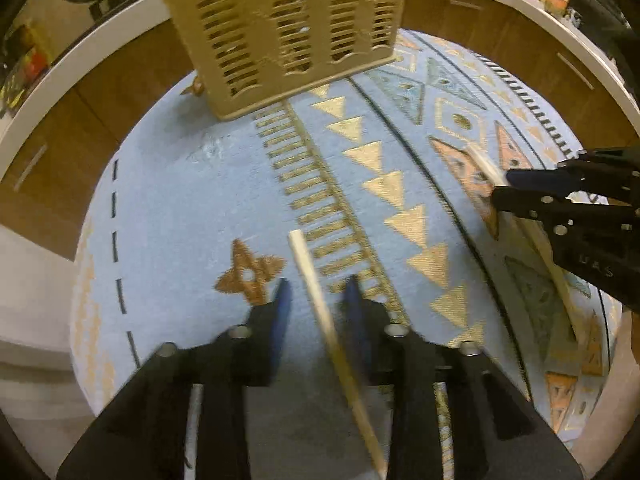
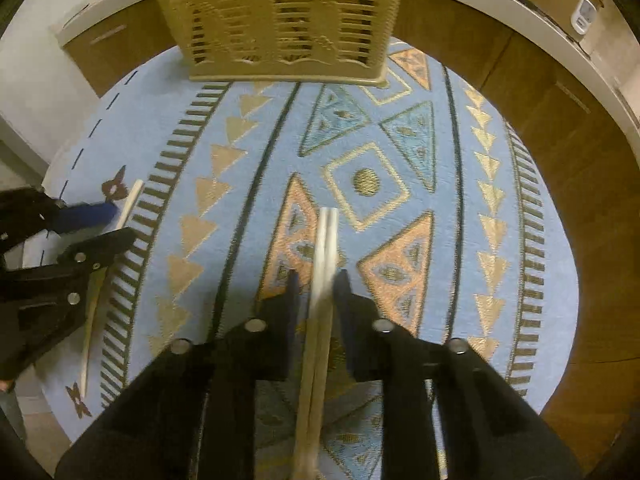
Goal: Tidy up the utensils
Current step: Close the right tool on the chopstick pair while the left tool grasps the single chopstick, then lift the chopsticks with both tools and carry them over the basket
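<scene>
On the woven patterned cloth (image 2: 248, 168), slim pale wooden chopsticks (image 2: 326, 264) lie straight.

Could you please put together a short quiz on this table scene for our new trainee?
1. True or false: a fork lies between the fingers of the left gripper.
2. How many chopsticks lie between the fingers of the right gripper? A) one B) two C) four
3. What stands on the patterned cloth beyond both grippers?
Key: 1 false, it is a single chopstick; 2 B; 3 the beige slotted basket.
</scene>
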The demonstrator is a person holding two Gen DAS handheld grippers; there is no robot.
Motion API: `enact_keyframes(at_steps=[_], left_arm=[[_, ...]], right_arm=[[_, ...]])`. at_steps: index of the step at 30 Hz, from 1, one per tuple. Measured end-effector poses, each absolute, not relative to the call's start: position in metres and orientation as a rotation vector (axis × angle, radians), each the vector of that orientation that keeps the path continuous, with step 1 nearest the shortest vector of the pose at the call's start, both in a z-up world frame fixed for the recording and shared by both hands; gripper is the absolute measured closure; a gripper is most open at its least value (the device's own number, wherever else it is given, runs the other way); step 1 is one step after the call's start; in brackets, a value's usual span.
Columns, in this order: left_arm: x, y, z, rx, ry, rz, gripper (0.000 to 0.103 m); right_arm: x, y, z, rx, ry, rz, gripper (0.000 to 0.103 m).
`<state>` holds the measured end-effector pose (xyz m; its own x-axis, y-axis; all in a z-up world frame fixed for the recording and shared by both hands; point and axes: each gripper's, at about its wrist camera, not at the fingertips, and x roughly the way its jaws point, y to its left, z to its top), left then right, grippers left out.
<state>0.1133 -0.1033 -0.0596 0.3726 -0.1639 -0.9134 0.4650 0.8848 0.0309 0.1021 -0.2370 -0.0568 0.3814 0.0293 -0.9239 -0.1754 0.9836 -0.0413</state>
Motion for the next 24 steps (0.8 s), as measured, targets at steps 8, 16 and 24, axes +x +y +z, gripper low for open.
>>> enact_keyframes(at_steps=[8, 16, 24], left_arm=[[0.100, -0.096, -0.050, 0.206, 1.011, -0.412, 0.099], [0.087, -0.067, 0.017, 0.003, 0.758, -0.443, 0.099], [0.086, -0.060, 0.081, -0.140, 0.550, -0.474, 0.099]], right_arm=[[0.092, -0.245, -0.049, -0.093, 1.110, 0.186, 0.093], [0.057, -0.247, 0.010, -0.044, 0.866, 0.266, 0.093], [0.048, -0.255, 0.081, 0.044, 0.642, 0.301, 0.093]])
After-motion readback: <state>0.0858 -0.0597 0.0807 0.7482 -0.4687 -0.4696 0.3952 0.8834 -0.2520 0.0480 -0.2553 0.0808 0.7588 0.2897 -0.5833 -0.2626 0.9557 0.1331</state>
